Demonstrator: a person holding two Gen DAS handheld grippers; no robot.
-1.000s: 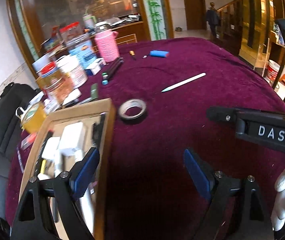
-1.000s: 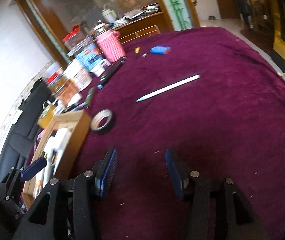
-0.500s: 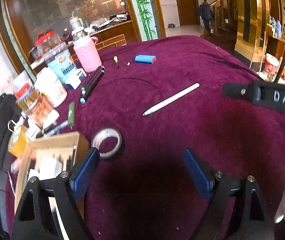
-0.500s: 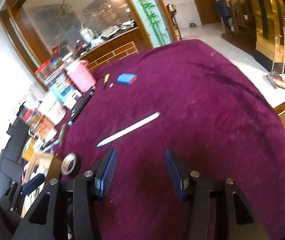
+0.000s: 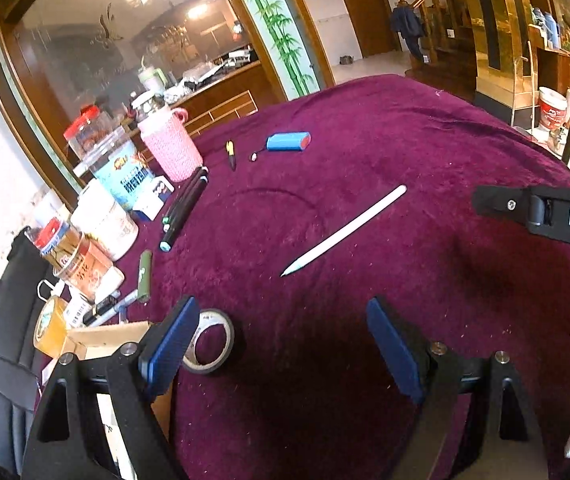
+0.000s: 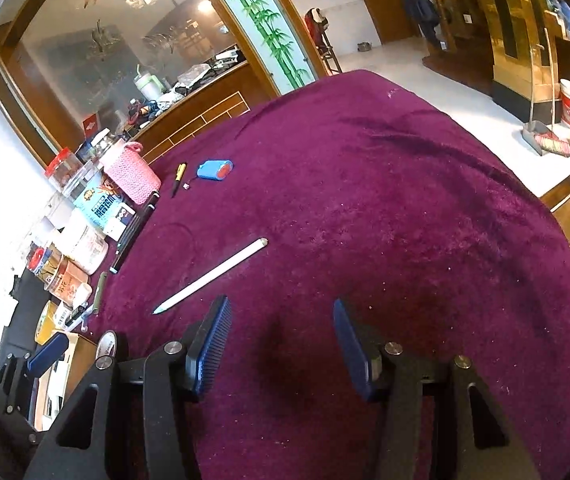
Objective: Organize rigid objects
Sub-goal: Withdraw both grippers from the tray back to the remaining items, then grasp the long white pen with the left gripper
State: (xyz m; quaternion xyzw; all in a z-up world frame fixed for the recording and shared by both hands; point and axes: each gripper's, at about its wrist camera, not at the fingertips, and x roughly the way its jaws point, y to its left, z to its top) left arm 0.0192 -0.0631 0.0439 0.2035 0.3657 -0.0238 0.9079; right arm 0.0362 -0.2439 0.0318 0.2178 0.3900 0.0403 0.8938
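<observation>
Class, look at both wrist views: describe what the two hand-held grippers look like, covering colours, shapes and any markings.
Each hand-held gripper is a black frame of angular struts with triangular cut-outs and silver bolt heads, ending in two flat blue ribbed pads. The left hand-held gripper and the right hand-held gripper match. In the left view, a black bar on the right one bears white letters "DAS". No cables show.

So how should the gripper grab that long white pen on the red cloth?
Grip the pen around the middle of its barrel, coming from above, with the pads either side of its length. It lies flat and slanted on the cloth with bare space all round, and it is thin and round, so its pointed tip could probably slip out.
</observation>
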